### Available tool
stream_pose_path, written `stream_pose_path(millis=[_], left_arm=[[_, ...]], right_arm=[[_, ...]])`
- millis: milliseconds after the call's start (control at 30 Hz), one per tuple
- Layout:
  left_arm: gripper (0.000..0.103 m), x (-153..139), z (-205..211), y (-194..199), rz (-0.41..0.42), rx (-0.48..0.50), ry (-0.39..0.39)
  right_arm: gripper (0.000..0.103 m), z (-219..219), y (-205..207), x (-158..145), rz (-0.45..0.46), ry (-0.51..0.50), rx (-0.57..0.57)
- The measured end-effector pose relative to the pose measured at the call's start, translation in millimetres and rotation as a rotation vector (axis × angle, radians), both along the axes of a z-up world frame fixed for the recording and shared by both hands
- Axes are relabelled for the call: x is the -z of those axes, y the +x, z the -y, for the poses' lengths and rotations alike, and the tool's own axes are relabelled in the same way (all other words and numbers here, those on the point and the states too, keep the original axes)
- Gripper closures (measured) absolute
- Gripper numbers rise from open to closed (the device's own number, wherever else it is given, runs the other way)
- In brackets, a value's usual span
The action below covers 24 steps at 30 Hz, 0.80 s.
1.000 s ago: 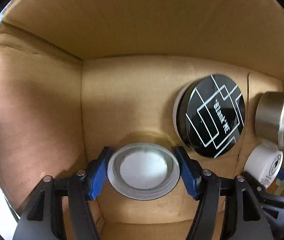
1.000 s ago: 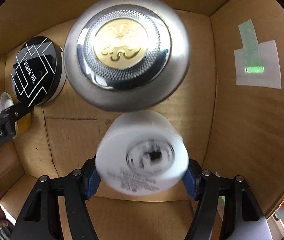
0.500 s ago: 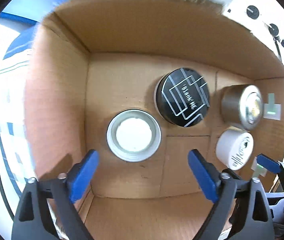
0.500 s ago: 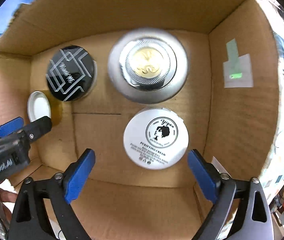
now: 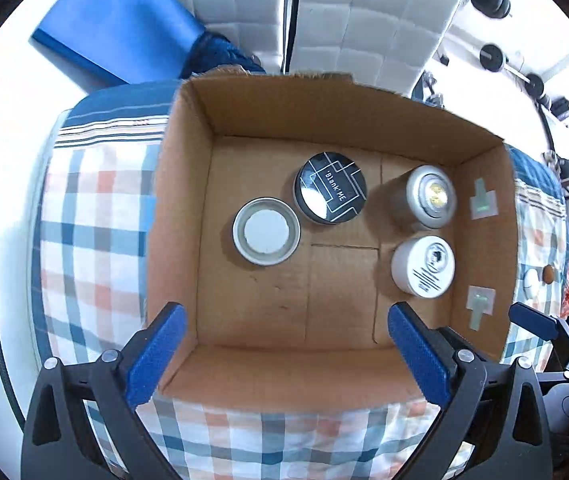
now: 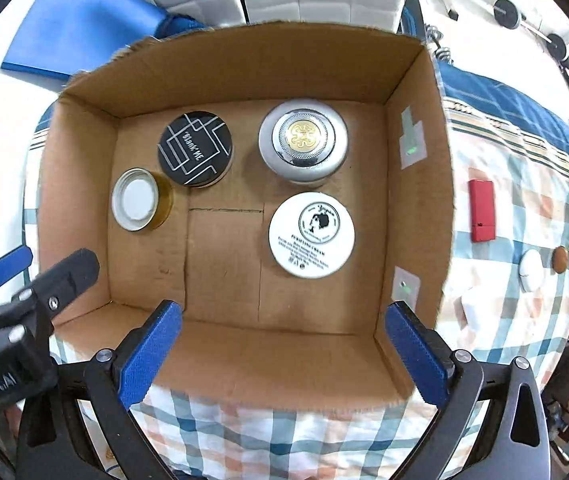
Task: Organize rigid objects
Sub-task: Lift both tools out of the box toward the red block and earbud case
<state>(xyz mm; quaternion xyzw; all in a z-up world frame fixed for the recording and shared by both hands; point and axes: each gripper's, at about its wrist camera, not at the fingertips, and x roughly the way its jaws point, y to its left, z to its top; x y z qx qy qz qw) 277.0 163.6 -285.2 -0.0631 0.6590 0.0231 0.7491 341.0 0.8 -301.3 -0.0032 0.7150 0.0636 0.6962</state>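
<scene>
Both tools, left (image 5: 284, 352) and right (image 6: 280, 344), gape wide above the box (image 6: 244, 348). Jars (image 6: 311, 235) look stiff and slick; grip their round sides.

The black round tin (image 6: 195, 148) reads "Blank ME"; the left gripper (image 6: 24, 320) body reads "Robot.AI"

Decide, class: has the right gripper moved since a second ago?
Yes. The right gripper has let go of the white jar and pulled back out of the box; its jaws now stand open at the near wall.
</scene>
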Motion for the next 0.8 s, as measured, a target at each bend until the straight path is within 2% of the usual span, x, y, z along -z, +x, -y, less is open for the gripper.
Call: stream_pose_path(millis=[167,333,533,667,800], left_arm=[[0.000,-43.5,-0.6,-22.7,0.084,0.008,0.032],[0.000,-74.1,1.6,-46.2,0.142,0.015,0.021],[0.000,-116.9,8.1,-72.2,0.228,0.023,0.027],[0.000,-137.9,13.5,-87.8,0.270,0.028,0.042],[0.000,-147.4,19.9,-100.9,0.278,0.033,0.051]], right_arm=[[0.000,-10.9,-40.4,-17.7,0.084,-0.012,-0.002],[0.000,-4.8,-71.0,-52.6,0.162,-0.020,-0.013],[0.000,4.8,-94.2,-93.1,0.211,0.004,-0.023],[0.000,6.9,-109.4,-113.7,0.247,0.012,-0.041],[0.000,8.8,-121.4,-128.3,0.280,0.008,-0.056]])
